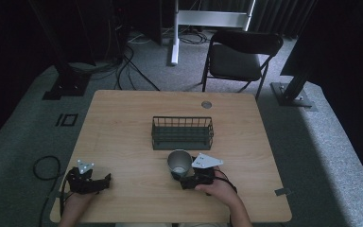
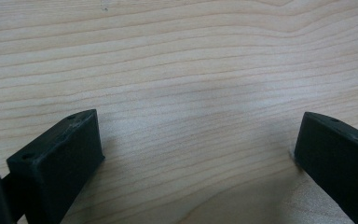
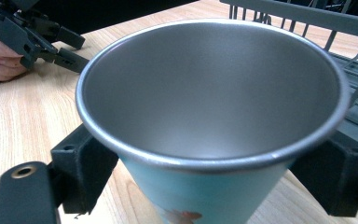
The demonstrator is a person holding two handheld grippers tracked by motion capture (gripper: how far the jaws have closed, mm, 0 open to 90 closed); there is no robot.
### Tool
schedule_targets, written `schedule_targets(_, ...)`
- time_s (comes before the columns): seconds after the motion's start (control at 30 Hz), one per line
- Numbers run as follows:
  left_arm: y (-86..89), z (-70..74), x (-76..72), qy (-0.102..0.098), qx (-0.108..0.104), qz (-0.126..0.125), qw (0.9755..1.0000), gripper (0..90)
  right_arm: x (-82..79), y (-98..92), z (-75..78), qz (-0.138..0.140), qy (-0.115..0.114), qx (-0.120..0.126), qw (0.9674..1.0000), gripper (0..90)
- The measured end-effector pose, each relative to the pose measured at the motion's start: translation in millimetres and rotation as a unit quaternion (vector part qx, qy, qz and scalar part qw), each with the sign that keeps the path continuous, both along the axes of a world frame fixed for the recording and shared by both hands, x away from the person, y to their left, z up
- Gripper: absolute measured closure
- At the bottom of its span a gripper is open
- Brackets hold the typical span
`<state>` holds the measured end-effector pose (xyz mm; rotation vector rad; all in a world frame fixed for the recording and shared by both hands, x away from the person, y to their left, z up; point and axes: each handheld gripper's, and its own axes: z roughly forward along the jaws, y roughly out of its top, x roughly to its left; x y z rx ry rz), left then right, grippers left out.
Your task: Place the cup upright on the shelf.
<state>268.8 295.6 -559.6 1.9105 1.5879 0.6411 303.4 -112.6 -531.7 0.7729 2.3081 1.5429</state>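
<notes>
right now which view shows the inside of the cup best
The right gripper view: the cup is close, its bare metal inside and rim plain, standing between the right tool's jaws. The high view shows the cup small, in front of the wire basket. The left gripper view looks at bare table.

Matt metal, pale wood, black plastic.
Brushed dull-grey metal inside the cup point(image 3: 209, 88), rolled rim faintly shiny, outside coated smooth turquoise (small reddish print low down). Light wood-grain table point(image 2: 177, 70), smooth, low sheen. Matt black plastic-looking jaws on the right gripper point(image 3: 209, 186) and left gripper point(image 2: 191, 158). Dark wire basket point(image 1: 182, 133), painted metal.
</notes>
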Motion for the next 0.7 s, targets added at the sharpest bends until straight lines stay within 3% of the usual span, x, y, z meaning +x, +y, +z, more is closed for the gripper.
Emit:
schedule_targets(0.33,0.1,0.0,0.1,0.0,0.0,-0.001,1.0,1.4,0.5,8.3,3.3,-0.016,-0.006,-0.004,0.9999,15.0)
schedule_targets(0.7,0.1,0.0,0.1,0.0,0.0,-0.001,1.0,1.4,5.2,13.4,30.0,-0.019,-0.013,0.014,0.9996,15.1)
